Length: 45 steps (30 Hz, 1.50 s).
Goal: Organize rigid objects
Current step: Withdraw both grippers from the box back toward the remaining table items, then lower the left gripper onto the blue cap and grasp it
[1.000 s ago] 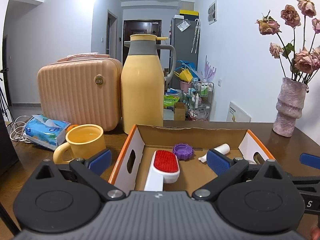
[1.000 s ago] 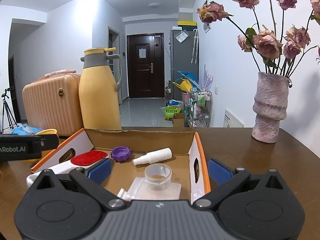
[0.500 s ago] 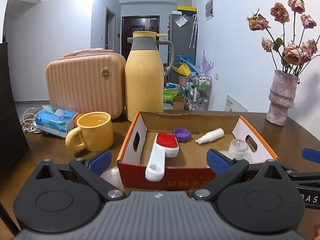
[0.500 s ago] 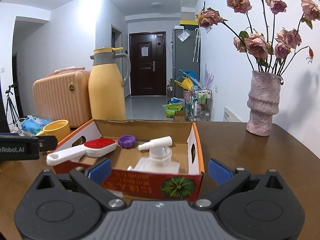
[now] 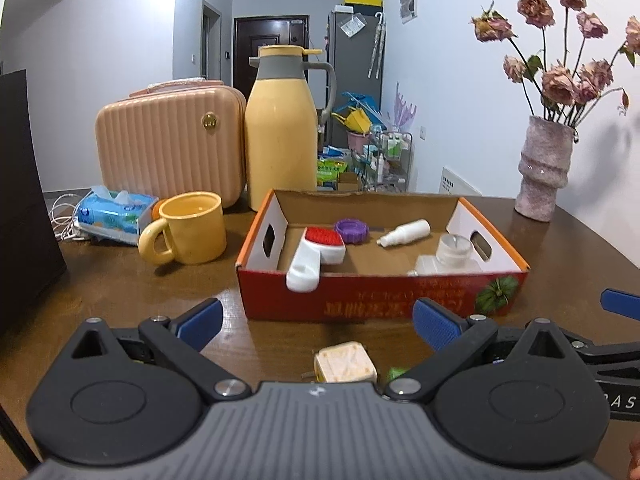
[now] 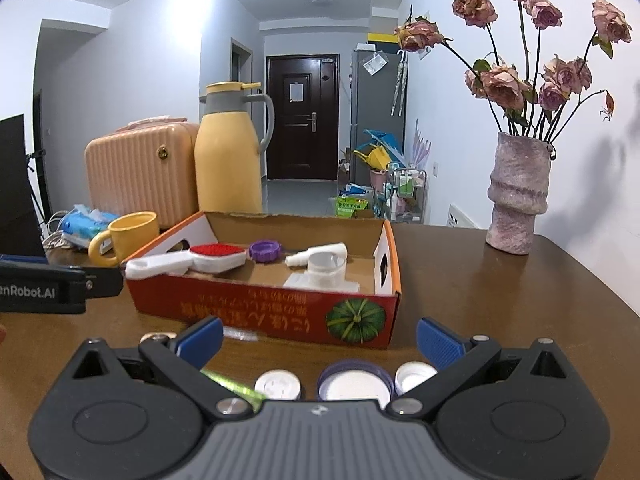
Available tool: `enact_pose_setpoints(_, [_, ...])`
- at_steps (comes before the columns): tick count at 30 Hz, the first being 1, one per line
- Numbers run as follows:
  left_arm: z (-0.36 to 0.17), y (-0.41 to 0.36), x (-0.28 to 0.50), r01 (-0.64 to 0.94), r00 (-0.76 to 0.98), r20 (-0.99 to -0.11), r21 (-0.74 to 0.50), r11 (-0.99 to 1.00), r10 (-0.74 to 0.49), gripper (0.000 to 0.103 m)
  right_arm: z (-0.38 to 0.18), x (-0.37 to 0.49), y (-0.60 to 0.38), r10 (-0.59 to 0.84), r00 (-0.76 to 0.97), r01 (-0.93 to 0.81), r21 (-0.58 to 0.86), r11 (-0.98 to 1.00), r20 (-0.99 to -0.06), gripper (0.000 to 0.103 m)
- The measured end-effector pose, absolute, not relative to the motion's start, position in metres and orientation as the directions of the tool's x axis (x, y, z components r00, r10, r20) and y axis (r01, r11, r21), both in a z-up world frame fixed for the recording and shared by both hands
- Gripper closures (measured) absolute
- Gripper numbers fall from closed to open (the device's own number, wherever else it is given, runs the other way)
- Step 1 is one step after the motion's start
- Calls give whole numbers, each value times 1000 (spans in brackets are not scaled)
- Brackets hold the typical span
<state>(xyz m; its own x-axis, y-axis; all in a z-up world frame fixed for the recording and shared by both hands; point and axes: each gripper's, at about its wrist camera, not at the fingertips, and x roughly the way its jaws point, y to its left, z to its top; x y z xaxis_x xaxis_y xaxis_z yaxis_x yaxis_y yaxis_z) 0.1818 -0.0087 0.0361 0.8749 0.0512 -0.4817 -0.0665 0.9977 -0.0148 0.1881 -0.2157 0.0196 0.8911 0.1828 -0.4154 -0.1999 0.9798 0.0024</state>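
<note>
Both tools stand wide with nothing between their blue pads: the left tool point(image 5: 316, 318) hangs over the near edge of the tabletop point(image 5: 120, 300), the right tool point(image 6: 320, 338) beside it, both on the near side of the cardboard box point(image 5: 380, 300).

The box already holds a white brush with a red pad point(image 5: 318, 252) whose handle leans over the front wall, a purple cap point(image 5: 352, 231), a small white bottle point(image 5: 406, 232) lying on its side, and a clear lid on a flat packet point(image 5: 454, 250).

What is left lies loose on the tabletop in front of the box. Under my left tool sits a small cream plug block point(image 5: 346, 366), with a bit of something green just beside it that I cannot identify. Under my right tool I see three caps in a row: a small white cap point(image 6: 278, 386), a purple-rimmed lid point(image 6: 354, 384) and another white cap point(image 6: 414, 374), partly hidden by the tool body.

I judge all of these light, hard and rigid, so they will not deform, but smooth plastic can squirt out of a pinch. I would take the plug block across its flat sides, away from the prongs. The caps are low and round; I would close across the rim at full diameter with the pads low against the tabletop. The purple-rimmed lid touches or nearly touches its neighbours, so a finger may nudge one aside.
</note>
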Motion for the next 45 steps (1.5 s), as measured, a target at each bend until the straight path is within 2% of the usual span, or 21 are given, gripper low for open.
enact_pose_setpoints(23, [-24, -39, 156, 11, 748, -664, 4, 1000, -5, 0, -20, 145, -242, 137, 848, -168, -15, 986, -512, 0])
enact_pose_setpoints(31, [-40, -57, 153, 45, 726, -687, 23, 999, -16, 0, -30, 141, -256, 114, 837, -135, -1, 991, -536, 0])
enact_pose_setpoints(33, [-42, -60, 153, 53, 723, -690, 25, 998, -21, 4, -31, 141, -258, 114, 836, -134, 2, 991, -537, 0])
enact_pose_setpoints(36, [-44, -63, 154, 62, 717, -696, 27, 998, -26, 20, -33, 141, -259, 114, 835, -133, 4, 991, -539, 0])
enact_pose_setpoints(39, [-47, -63, 155, 78, 706, -707, 13, 997, -47, 46, -33, 141, -259, 116, 833, -133, 7, 991, -541, 0])
enact_pose_setpoints(45, [-47, -60, 154, 62, 717, -696, 19, 998, -32, 48, -34, 142, -257, 120, 829, -137, 9, 991, -546, 0])
